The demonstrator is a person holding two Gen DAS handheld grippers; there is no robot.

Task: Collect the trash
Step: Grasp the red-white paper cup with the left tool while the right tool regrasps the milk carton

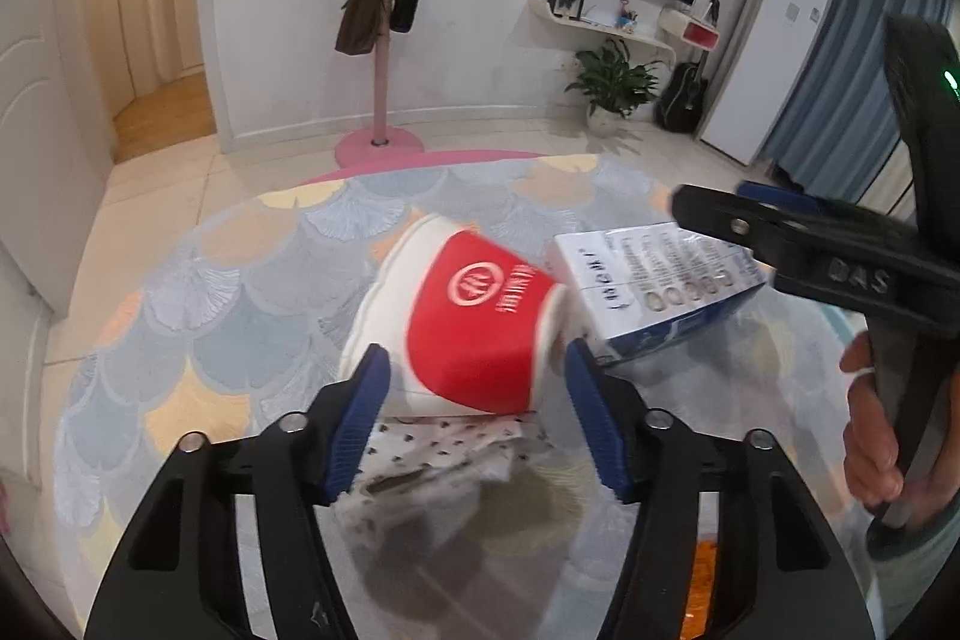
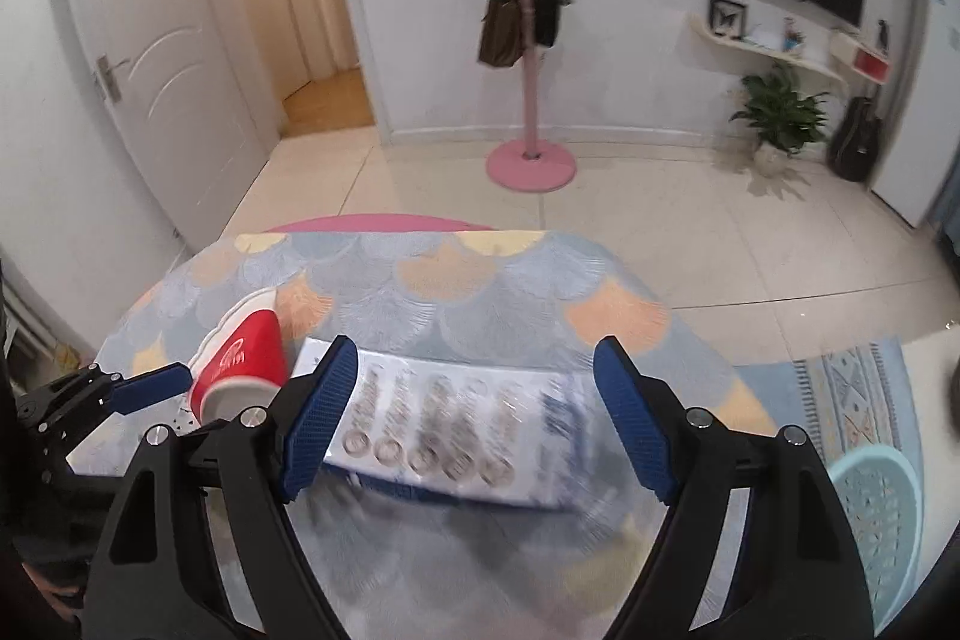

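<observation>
Left tongs [image 1: 477, 376] half open, straddling the red paper cup [image 1: 474, 322] lying on its side on the counter [image 1: 240, 292] — pads not pressing yet. Right tongs [image 2: 474, 400] wide open over the blue-and-white carton [image 2: 456, 430] just beside the cup, nothing held. Pick-up step, both sides. Next: close squarely on each — the cup may roll or crush.

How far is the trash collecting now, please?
Nothing looks collected yet. The red paper cup and the white and blue carton both lie on the table, with a crumpled wrapper beside the cup. The left hand-held gripper brackets the cup; the right hand-held gripper straddles the carton, jaws open. Gripping and binning remain.
</observation>
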